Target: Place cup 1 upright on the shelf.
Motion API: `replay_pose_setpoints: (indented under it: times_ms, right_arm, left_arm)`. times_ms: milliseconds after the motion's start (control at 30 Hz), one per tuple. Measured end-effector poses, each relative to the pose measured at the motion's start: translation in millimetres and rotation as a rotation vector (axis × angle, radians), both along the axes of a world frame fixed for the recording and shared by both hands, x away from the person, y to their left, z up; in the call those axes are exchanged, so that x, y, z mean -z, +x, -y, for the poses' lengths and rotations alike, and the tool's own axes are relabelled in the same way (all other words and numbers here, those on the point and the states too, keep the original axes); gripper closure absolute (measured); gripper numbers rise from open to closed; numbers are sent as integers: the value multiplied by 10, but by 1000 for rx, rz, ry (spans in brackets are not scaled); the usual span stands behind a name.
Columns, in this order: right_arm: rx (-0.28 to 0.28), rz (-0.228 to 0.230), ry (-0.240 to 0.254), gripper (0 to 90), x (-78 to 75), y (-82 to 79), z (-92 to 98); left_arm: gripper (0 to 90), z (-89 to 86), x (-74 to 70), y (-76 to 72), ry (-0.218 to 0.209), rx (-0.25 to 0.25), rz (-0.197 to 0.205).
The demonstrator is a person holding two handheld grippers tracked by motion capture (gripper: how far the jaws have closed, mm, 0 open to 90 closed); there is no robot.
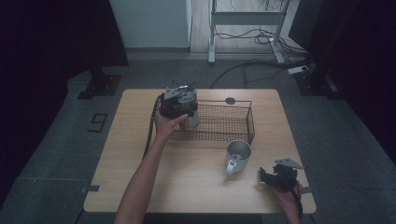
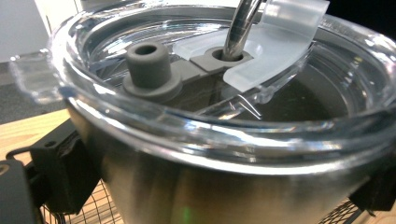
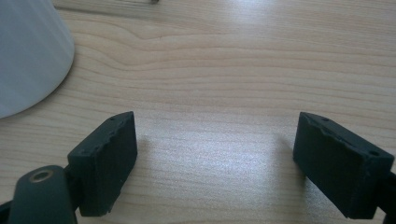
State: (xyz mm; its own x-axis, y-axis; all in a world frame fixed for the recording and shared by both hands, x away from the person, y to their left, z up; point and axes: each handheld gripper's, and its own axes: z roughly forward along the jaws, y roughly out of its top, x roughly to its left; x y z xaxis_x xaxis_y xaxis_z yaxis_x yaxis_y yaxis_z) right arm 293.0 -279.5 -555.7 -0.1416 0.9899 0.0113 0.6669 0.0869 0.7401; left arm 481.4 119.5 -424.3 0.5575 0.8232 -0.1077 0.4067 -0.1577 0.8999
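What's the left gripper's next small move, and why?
Probably lower the tumbler straight down onto the floor of the wire basket: the left gripper grips it at the basket's left end, mesh showing beneath, and touchdown isn't visible yet.

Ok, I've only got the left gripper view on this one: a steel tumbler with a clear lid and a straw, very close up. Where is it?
Observer: In the high view the left gripper holds the tumbler at the left end of a wire basket.
Operator: Anything else out there?
Observer: A mug stands upright just in front of the basket, outside it, handle toward the person.
Operator: And the other gripper?
Observer: The right gripper sits near the front right corner of the table, to the right of the mug, jaws open with nothing between them.
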Motion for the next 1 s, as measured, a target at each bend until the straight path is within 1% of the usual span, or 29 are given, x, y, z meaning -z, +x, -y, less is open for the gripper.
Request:
replay_pose_setpoints:
  times_ms: [367, 767, 867, 1000]
  right_arm:
    - [1, -1, 0, 134, -1, 0, 0]
    - [0, 0, 1, 134, -1, 0, 0]
    - [1, 0, 0, 135, 0, 0, 0]
    - [1, 0, 1, 135, 0, 0, 0]
  left_arm:
    - [40, -8, 117, 32, 5, -22, -29]
    - [40, 47, 187, 38, 5, -21, -46]
    - [40, 65, 204, 35, 13, -18, -49]
    - [40, 81, 248, 43, 27, -27, -55]
